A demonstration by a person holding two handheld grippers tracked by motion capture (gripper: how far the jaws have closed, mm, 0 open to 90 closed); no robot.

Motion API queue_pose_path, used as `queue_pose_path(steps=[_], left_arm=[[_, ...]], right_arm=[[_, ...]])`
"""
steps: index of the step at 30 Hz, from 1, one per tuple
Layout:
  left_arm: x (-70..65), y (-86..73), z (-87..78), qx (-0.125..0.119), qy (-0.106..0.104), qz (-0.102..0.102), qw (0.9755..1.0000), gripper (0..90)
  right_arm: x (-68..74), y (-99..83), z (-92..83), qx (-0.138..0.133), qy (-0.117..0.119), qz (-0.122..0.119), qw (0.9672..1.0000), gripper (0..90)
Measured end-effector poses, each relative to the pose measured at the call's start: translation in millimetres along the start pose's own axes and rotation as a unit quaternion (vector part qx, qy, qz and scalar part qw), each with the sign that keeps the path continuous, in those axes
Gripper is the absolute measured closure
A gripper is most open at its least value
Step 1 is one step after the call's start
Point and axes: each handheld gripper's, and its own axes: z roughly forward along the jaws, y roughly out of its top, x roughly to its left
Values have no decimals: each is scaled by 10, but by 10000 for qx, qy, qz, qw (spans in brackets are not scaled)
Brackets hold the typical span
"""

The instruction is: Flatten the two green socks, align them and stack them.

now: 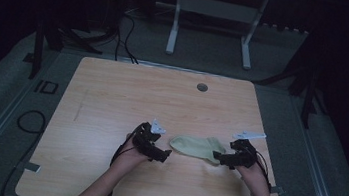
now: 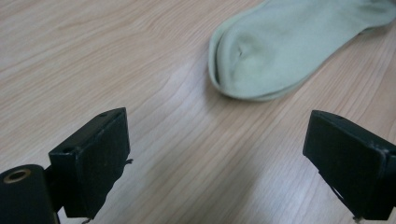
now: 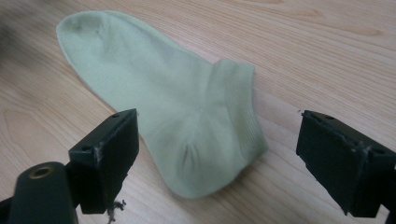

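Sock (image 1: 198,147) is laid flat at lower centre of the desk (image 1: 111,100), long axis left to right, toe toward the left gripper (image 1: 161,155), heel between the spread jaws of the right gripper (image 1: 219,157), judged nearer. Both pairs of jaws are held apart, empty.

Bench (image 1: 112,95): light wood top, rounded corners, small round grey hole (image 1: 202,87) near far edge. Pale green sock (image 1: 196,146) lies flat on near half, toe toward left, heel and cuff toward right. Bench stands on grey floor (image 1: 0,102).
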Motion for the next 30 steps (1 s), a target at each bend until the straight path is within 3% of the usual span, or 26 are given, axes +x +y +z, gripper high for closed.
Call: queue_pose_path(steps=[12,19,24,30], left_arm=[[7,-89,-78,3,16,-74,10000,72],[-17,-174,-129,66,74,17,9999,72],[28,-277,-184,78,64,-59,9999,72],[97,-412,-278,-33,84,-228,9997,73]], right_arm=[[-82,-126,-181,-114,-52,106,9999,130],[-96,-237,-250,-181,-133,60,9997,130],[-144,-344,-275,-271,-196,55,9994,134],[-188,-466,-311,-271,-218,225,9991,133]])
